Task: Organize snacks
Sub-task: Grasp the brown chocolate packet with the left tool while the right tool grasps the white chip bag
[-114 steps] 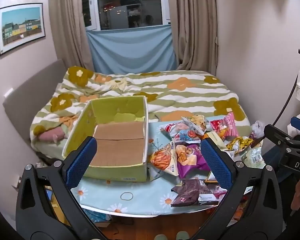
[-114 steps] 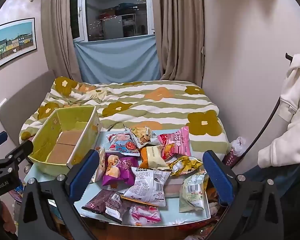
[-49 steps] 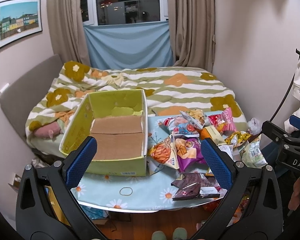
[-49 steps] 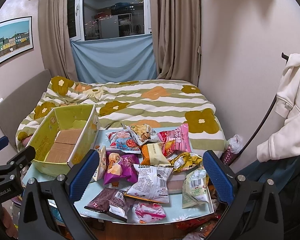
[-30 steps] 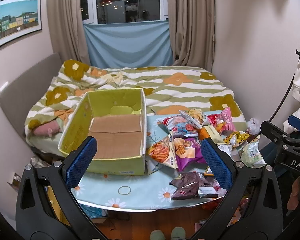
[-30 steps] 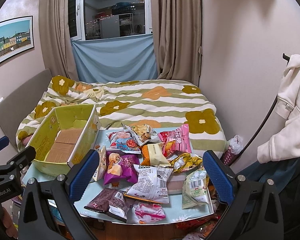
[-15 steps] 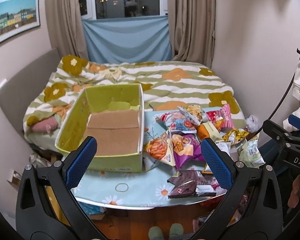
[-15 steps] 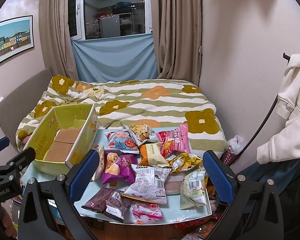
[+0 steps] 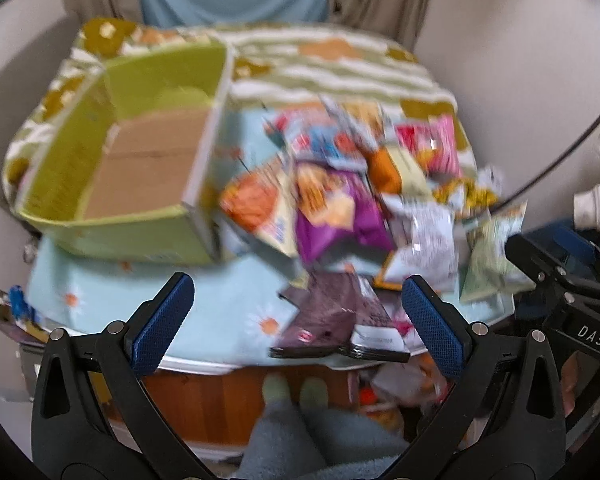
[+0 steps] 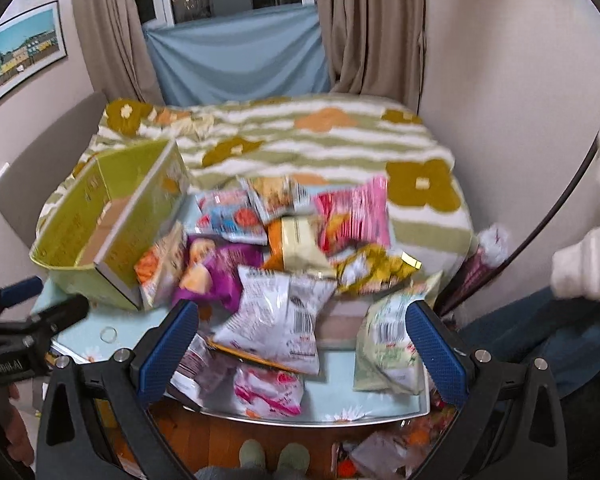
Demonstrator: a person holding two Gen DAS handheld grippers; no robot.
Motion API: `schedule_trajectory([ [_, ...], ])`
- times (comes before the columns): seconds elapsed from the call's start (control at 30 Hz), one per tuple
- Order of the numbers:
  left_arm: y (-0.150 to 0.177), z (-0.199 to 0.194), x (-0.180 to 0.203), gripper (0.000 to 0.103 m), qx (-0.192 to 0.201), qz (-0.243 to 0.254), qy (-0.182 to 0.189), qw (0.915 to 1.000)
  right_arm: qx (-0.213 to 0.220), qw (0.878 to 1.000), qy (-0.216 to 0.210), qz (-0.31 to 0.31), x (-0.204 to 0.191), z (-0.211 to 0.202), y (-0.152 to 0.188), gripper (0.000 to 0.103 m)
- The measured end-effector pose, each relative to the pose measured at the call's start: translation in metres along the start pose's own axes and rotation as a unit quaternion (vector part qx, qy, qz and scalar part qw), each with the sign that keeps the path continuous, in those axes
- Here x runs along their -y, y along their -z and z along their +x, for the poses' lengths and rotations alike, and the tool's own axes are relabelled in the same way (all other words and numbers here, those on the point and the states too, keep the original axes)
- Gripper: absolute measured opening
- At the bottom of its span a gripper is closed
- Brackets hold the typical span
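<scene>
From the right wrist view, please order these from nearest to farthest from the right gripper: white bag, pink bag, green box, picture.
1. White bag: just ahead of the right gripper, between its fingers.
2. Pink bag: farther back, centre-right.
3. Green box: back left; too close to the pink bag to rank surely.
4. Picture: left wall, farthest.

Change logged: I see both the left gripper [image 9: 298, 312] and right gripper [image 10: 302, 338] now lower, nearer the snack packets [image 10: 276, 264]; views blurred.

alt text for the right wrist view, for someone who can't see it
The open right hand-held gripper hovers over a heap of snack bags on a daisy-print table. An empty green cardboard box sits to their left, with a floral bed behind.
</scene>
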State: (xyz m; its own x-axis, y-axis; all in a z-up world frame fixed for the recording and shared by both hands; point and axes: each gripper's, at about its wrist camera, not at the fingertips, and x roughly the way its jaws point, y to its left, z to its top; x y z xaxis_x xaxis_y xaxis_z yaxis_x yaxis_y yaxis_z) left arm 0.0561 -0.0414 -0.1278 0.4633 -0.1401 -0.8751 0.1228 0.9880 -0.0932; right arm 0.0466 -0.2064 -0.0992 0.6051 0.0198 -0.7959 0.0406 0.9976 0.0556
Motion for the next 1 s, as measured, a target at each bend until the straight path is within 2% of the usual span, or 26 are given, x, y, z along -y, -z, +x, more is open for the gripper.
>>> schedule_trajectory([
  [0.17,0.006,0.053,0.019,0.103,-0.056,0.019,0.008,0.9982,-0.033,0.999,-0.007,0.016,0.007,0.029,0.003,0.103],
  [0.33,0.014,0.089,0.024,0.103,-0.098,0.025,0.014,0.9948,-0.054,0.998,-0.015,0.032,0.012,0.053,0.003,0.103],
  [0.47,0.022,0.114,0.02,0.091,-0.13,0.011,0.029,0.991,-0.069,0.997,-0.022,0.037,0.008,0.069,0.002,0.103],
  [0.57,0.025,0.126,0.018,0.079,-0.143,0.005,0.045,0.9887,-0.078,0.996,-0.016,0.027,0.002,0.083,0.002,0.103],
  [0.8,0.028,0.14,0.028,0.073,-0.136,0.029,0.053,0.9889,-0.096,0.995,-0.011,0.015,-0.009,0.105,0.005,0.103],
  [1.0,0.026,0.14,0.026,0.068,-0.134,0.03,0.058,0.9887,-0.108,0.994,-0.011,0.021,-0.013,0.12,0.003,0.103],
])
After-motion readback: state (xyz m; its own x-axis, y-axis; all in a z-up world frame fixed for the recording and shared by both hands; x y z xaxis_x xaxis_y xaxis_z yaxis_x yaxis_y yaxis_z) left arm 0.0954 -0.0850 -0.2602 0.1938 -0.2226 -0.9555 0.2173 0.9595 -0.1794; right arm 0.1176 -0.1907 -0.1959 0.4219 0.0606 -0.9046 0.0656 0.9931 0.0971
